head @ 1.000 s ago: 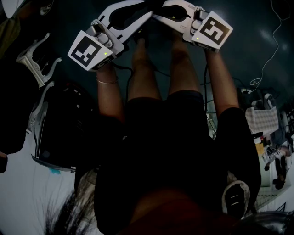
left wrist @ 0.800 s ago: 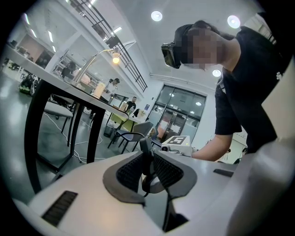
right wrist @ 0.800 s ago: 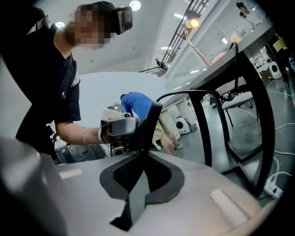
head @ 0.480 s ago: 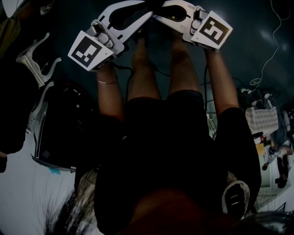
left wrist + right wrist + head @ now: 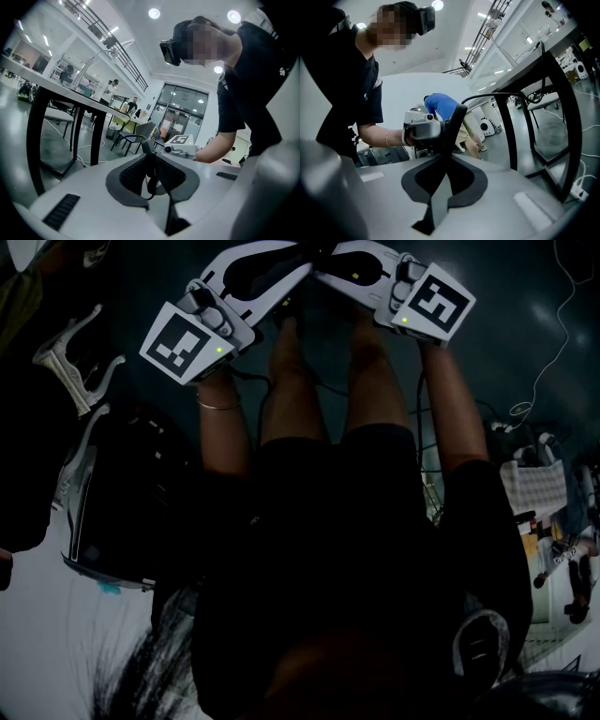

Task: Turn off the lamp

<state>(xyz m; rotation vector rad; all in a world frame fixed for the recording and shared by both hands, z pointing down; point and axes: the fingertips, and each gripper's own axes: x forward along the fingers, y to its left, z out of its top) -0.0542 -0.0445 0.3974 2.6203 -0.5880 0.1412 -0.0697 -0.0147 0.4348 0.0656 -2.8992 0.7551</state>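
Observation:
No lamp that I can make out shows in any view; a thin curved arm (image 5: 96,56) rises over a far table, too small to identify. In the head view my left gripper (image 5: 298,276) and right gripper (image 5: 323,274) are held low in front of the person's knees, tips pointing at each other and almost touching. Each gripper view shows its own jaws pressed together with nothing between them: left gripper (image 5: 149,157), right gripper (image 5: 457,117). The other gripper's body shows just beyond each tip: the right one's marker cube (image 5: 180,140), the left one's grey housing (image 5: 423,131).
A black table frame (image 5: 560,117) stands to the right, a power strip (image 5: 579,192) on the floor by it. Black table legs (image 5: 35,140) and a chair (image 5: 136,136) stand on the left. A black case (image 5: 112,512) and a white cable (image 5: 553,343) lie on the floor. People stand far off.

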